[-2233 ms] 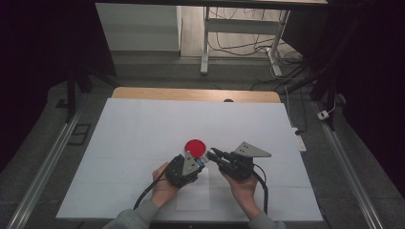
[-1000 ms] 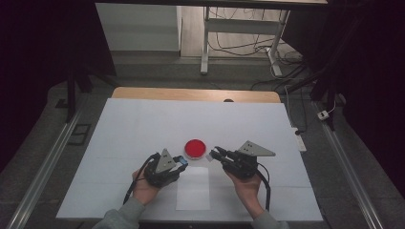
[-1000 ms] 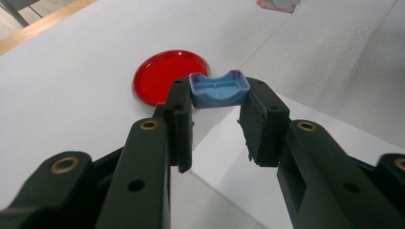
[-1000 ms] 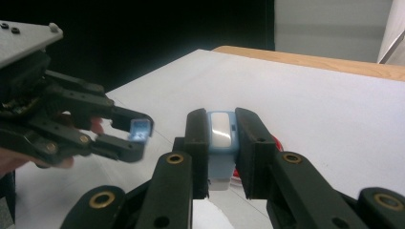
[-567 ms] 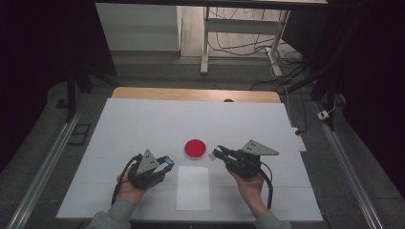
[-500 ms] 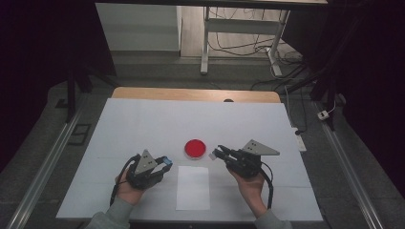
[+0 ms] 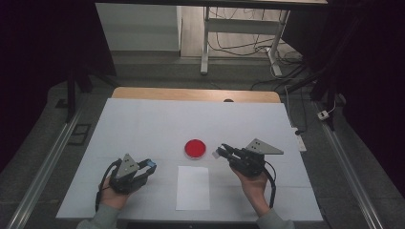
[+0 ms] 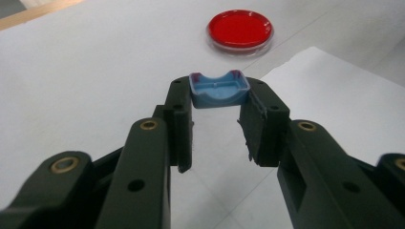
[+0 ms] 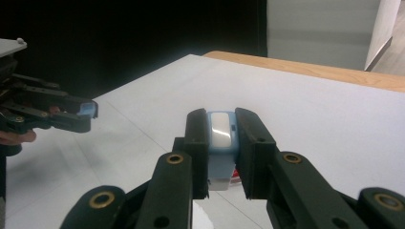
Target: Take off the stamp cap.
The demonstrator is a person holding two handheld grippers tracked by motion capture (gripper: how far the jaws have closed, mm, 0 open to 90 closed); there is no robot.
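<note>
The left gripper (image 7: 149,166), clamping its blue cap (image 7: 151,164), has drawn leftward from the red dish (image 7: 195,148).

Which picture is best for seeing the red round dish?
The left gripper view: the red dish sits close and sharp, showing its clear rim on the white table. The high view shows it as a small red circle between the two grippers. In the right gripper view a red sliver peeks beneath the jaws.

The high view looks forward and down from above the person's side, taking in the whole table (image 7: 143,119) from afar. The left gripper view sits close and low, facing along its jaws toward the red dish (image 8: 240,27). The right gripper view looks nearly level across the table toward the left gripper (image 9: 88,110), which the high view shares.
</note>
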